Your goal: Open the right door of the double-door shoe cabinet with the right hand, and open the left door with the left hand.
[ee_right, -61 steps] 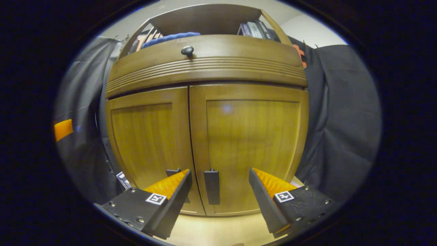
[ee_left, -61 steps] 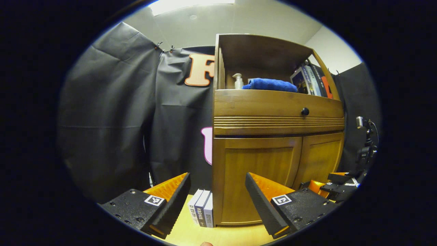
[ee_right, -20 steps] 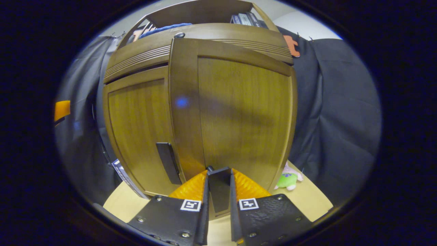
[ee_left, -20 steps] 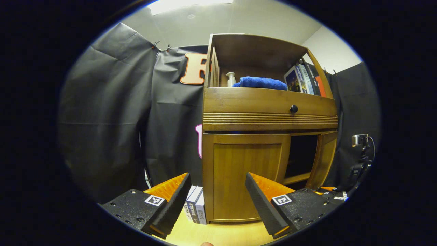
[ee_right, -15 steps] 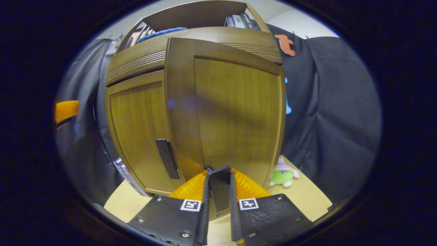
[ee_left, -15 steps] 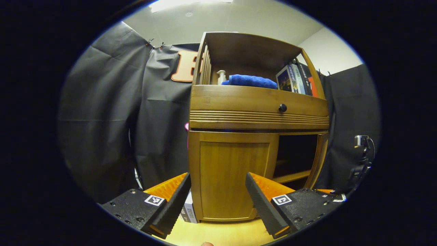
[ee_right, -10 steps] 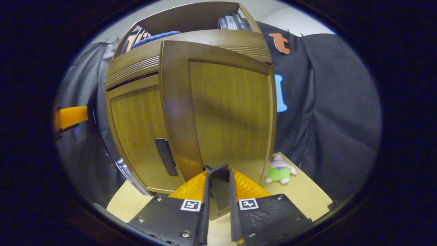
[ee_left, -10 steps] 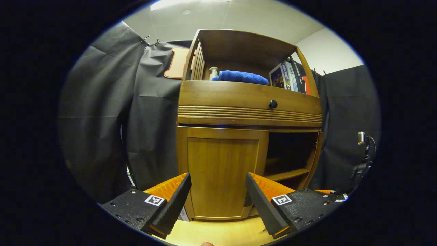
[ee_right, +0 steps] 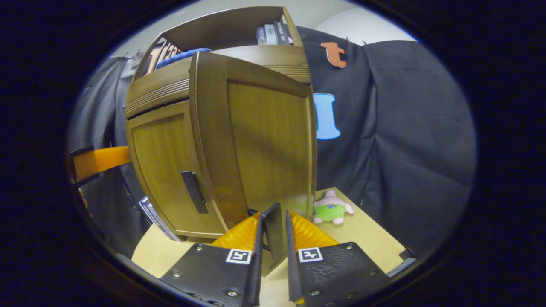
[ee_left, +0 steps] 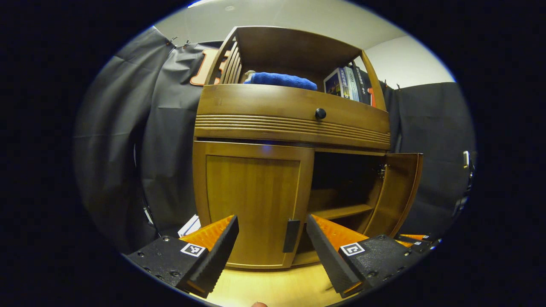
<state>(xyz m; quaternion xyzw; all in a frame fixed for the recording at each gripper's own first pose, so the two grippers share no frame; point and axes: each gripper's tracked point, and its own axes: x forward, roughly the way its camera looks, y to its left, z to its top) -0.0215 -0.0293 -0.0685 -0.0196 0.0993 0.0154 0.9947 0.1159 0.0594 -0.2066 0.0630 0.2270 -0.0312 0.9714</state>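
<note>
Looking at the shoe cabinet [ee_left: 294,123], it's about halfway done. The right door [ee_right: 264,140] is swung wide open & you can see the dark inside w/ a shelf [ee_left: 337,211]. The left door [ee_left: 251,200] is flat shut, so that one's left to do.

The right gripper [ee_right: 273,238] is squeezed tight on the right door's handle [ee_right: 273,230], both fingers pressing it. I think it can let go, since that door looks open enough.

The left gripper [ee_left: 271,238] has its fingers spread apart w/ nothing in them. It sits near the left door, and the left door's handle [ee_left: 291,236] is just in front, between the two fingers but not touched yet. Next job, I'd guess: move in, pinch that handle, pull the door out to the left.

Around the cabinet: a blue towel [ee_left: 279,79] & some books [ee_left: 345,81] up on the top shelf, a little green & pink plush toy [ee_right: 332,211] on the wood floor [ee_right: 362,234] to the right.
</note>
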